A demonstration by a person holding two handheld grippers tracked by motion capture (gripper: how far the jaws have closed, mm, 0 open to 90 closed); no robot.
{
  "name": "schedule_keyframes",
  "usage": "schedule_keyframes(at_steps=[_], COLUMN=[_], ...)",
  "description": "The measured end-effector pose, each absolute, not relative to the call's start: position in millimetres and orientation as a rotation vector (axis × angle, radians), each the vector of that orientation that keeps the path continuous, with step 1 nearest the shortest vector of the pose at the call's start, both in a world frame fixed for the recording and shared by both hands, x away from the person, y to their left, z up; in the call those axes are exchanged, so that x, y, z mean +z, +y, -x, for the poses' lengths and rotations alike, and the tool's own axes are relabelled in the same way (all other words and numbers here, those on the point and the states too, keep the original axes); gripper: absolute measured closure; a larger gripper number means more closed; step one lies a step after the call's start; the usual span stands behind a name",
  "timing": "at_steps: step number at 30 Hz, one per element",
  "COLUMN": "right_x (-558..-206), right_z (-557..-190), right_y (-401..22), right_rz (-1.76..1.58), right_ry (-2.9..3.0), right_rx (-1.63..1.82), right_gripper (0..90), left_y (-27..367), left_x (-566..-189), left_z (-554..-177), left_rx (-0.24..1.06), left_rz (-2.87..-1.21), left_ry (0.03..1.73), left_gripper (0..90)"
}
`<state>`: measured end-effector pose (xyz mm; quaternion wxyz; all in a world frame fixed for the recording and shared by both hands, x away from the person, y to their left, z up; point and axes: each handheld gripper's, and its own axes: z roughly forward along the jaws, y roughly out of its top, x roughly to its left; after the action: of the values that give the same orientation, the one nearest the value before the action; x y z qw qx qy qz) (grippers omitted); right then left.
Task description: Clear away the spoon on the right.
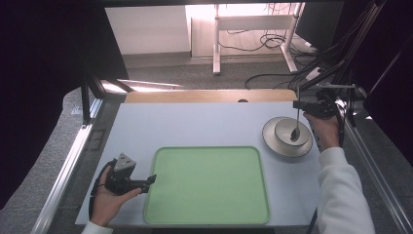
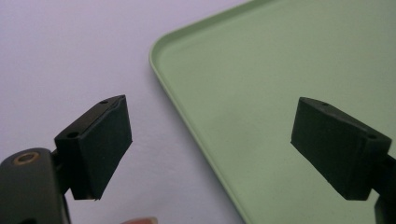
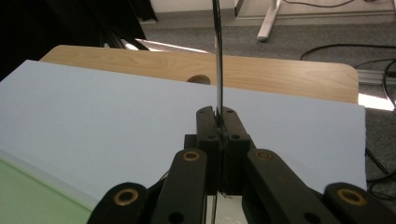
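Right claw (image 1: 298,105), right of frame, clamped on spoon (image 1: 296,123) handle; spoon bowl rests in bowl (image 1: 291,131) on plate (image 1: 273,142). Left claw (image 2: 210,144) apart, idle beside green tray (image 2: 280,70) on desk (image 1: 195,122). Risk: thin handle pivoting in grip, spoon dropping, bowl tipping.

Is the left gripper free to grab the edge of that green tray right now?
Probably yes. The left gripper is open, its jaws straddling the near left rim of the green tray, with nothing lying between them. The right gripper is busy holding a spoon over the bowl.
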<state>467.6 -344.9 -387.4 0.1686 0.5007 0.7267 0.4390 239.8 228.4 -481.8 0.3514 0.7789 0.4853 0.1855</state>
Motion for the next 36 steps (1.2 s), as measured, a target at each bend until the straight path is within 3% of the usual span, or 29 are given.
schedule_keyframes(at_steps=[36], right_x=[-371], right_z=[-413], right_y=[-314], right_rz=[-1.256], right_ry=[2.178], right_rx=[1.409], right_gripper=[89.6], left_y=[229], left_x=[-479], left_z=[-239], left_rx=[0.485], left_rz=[-2.01], left_ry=[1.257], left_gripper=[11.7])
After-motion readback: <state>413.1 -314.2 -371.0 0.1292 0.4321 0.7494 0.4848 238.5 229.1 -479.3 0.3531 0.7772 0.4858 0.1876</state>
